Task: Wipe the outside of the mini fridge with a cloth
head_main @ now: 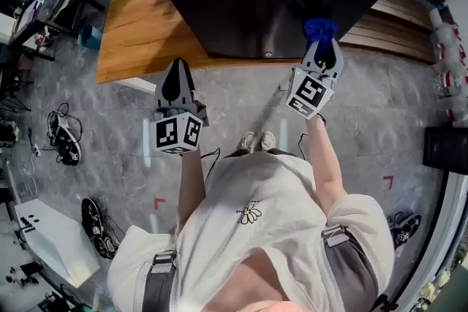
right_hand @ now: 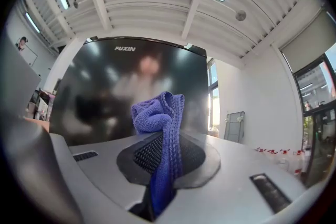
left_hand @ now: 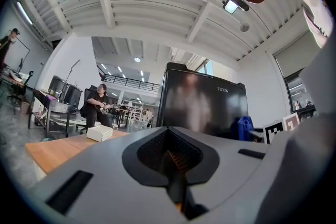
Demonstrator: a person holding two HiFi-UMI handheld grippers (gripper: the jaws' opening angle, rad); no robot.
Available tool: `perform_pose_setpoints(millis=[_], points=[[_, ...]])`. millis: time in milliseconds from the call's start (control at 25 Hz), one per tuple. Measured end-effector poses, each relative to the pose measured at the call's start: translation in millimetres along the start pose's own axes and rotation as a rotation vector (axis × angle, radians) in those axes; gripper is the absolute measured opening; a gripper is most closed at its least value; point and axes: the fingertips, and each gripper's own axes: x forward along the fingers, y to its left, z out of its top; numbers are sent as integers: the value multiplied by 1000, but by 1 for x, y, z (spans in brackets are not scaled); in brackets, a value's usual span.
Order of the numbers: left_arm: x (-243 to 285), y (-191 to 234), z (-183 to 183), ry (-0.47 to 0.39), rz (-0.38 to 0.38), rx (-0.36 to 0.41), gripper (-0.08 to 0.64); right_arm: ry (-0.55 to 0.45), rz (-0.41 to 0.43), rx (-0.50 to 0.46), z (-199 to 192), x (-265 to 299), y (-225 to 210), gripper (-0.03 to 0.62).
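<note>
Light wooden tabletop [head_main: 131, 40] carries the glossy black mini fridge [head_main: 270, 4], door facing you. Your left gripper [head_main: 176, 71] sits just off the table's front edge, jaws closed together on nothing. Your right gripper [head_main: 322, 49] is at the door's lower part, clamped on the crumpled blue knitted cloth [head_main: 320, 28] (whether it touches the door: can't tell).

"FUXIN" on the mini fridge [right_hand: 100, 97]

A white daisy-print T-shirt [head_main: 252, 190], grey buckled shoulder straps [head_main: 158, 283] and pale shoes [head_main: 249, 142] are worn.
</note>
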Motion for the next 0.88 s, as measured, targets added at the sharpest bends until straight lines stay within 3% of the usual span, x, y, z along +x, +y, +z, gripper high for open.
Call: perform_pose_setpoints(millis=[440, 880], points=[[9, -11, -6, 11, -24, 4, 5, 61, -165, -2, -20, 11, -67, 61], [8, -13, -7, 17, -22, 15, 5, 67, -182, 2, -26, 17, -75, 61]])
